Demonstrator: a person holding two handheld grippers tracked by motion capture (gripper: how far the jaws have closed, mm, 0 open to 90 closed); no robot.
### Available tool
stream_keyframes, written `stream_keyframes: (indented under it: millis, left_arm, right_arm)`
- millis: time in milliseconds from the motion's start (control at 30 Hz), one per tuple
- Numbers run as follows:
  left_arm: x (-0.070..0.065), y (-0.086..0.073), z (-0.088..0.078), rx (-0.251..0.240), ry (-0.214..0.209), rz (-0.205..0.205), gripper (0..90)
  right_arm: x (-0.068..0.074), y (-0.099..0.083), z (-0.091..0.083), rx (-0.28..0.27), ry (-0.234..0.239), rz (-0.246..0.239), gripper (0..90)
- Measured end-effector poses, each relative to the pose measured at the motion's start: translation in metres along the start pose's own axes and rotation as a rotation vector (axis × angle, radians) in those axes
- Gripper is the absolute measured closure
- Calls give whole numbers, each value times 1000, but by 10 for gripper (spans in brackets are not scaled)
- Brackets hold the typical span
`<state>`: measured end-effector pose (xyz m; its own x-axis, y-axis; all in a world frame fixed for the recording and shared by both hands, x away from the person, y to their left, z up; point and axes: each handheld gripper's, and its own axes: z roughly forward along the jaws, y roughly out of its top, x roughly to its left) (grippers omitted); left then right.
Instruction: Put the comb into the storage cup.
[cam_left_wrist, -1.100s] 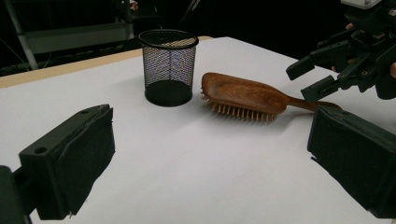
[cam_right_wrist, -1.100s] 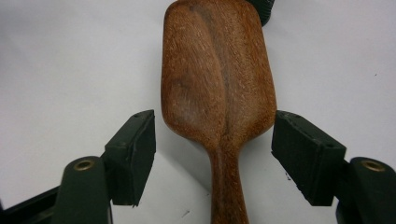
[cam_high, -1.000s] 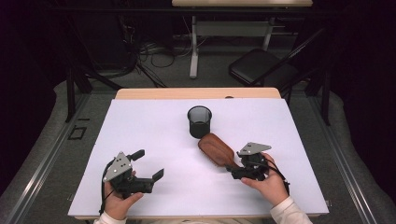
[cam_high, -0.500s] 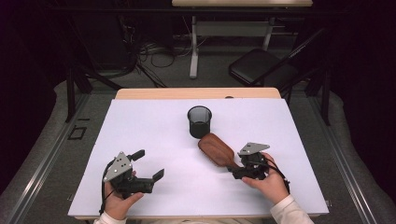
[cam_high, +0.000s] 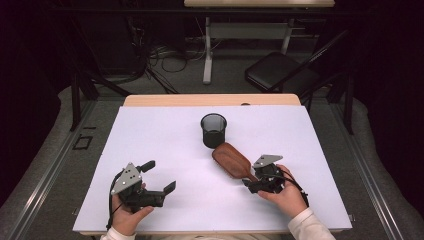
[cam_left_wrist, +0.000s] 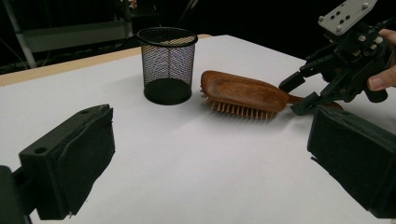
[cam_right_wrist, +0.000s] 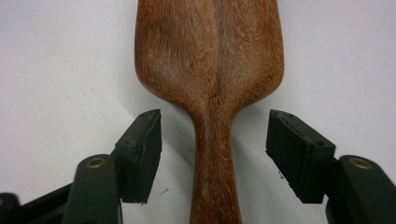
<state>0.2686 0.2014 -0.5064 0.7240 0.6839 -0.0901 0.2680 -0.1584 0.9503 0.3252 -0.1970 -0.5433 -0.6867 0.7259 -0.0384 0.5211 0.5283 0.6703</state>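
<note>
A brown wooden hairbrush (cam_high: 231, 160) lies bristles down on the white table, its handle pointing toward the front right. My right gripper (cam_high: 250, 181) is open, its jaws on either side of the handle without touching it. The right gripper view looks down the brush (cam_right_wrist: 210, 60), with the right gripper (cam_right_wrist: 215, 140) straddling the narrow neck. Just behind the brush head stands a black mesh cup (cam_high: 213, 130), upright and empty. My left gripper (cam_high: 160, 176) rests open at the front left, holding nothing. Its own view has the cup (cam_left_wrist: 168, 65), the brush (cam_left_wrist: 243, 93) and the right gripper (cam_left_wrist: 299, 95).
The white sheet (cam_high: 150, 135) covers most of the table, with a wooden strip (cam_high: 210, 100) along the far edge. Beyond the table are a black chair (cam_high: 280, 75) and desk legs on a dark floor.
</note>
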Motion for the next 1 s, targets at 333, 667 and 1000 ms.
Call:
stream_keyframes:
  millis: [333, 667, 1000]
  left_arm:
    - [0, 0, 0, 1, -2, 1, 8]
    - [0, 0, 1, 3, 7, 3, 8]
    - [0, 0, 1, -1, 1, -1, 8]
  right_arm:
    - [1, 0, 4, 32, 2, -16, 451]
    - [2, 3, 5, 50, 4, 0, 544]
    - [2, 5, 7, 65, 7, 2, 586]
